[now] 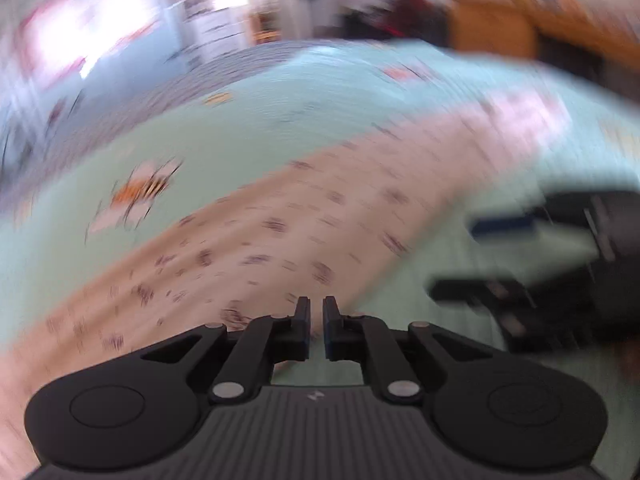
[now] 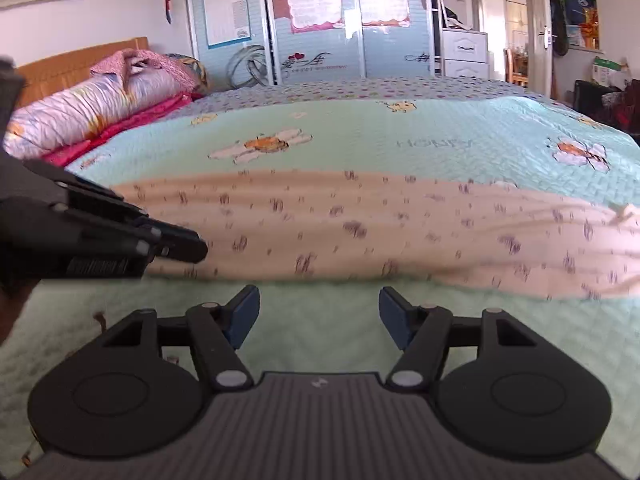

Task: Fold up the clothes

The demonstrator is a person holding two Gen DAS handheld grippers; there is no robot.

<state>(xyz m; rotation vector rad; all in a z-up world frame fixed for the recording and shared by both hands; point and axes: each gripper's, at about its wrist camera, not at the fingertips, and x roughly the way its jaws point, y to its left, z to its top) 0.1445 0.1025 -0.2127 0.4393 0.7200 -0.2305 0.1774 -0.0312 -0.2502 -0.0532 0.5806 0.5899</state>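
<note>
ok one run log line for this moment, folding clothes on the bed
left claw: shut at peach speckled cloth garment edge | right claw: open, empty, short of it

**Bed and what lies on it**

The bed [image 2: 360,128] wears a quilted mint-green coverlet [image 2: 460,120] printed with bees and daisies. A pale peach garment [image 2: 360,224] with small dark marks lies spread across its near part. At the wooden headboard [image 2: 80,56] rest 1 rolled floral quilt [image 2: 92,108] and a red blanket [image 2: 132,124] beneath it.
</note>
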